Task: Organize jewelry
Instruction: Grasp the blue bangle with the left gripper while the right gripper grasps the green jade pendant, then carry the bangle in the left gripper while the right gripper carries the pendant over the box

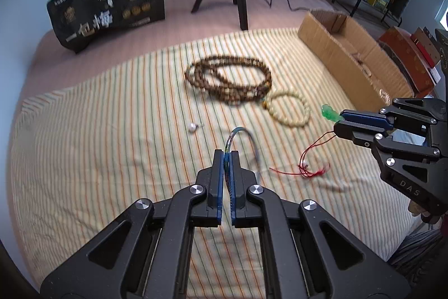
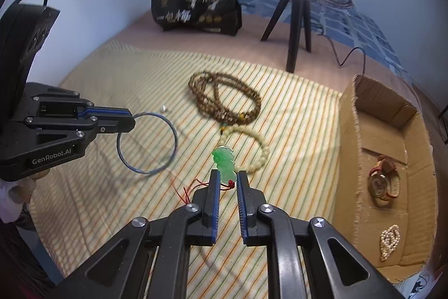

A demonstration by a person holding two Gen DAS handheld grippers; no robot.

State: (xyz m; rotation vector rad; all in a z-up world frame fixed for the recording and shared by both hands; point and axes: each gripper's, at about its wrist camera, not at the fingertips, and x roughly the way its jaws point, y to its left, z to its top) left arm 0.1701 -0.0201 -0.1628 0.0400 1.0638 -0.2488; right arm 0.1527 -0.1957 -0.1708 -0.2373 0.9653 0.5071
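Left wrist view: left gripper point(image 1: 227, 156) jaws clamped on one thin blue bangle point(image 1: 243, 134); stiff, light, slippery, so rim pinch suits. Right gripper point(image 2: 226, 178) jaws narrow, pinching one green jade pendant point(image 2: 224, 161) at its base; hard, chip-prone, its red cord point(image 1: 308, 159) trailing limp. Both raised above striped bed cover point(image 1: 112, 131). Left on it: one brown bead string point(image 1: 228, 80), one cream bracelet point(image 1: 291, 109), one pearl earring point(image 1: 192, 127). Cardboard box point(image 2: 350, 131) holds one watch point(image 2: 383, 181), one pearl piece point(image 2: 389, 241).
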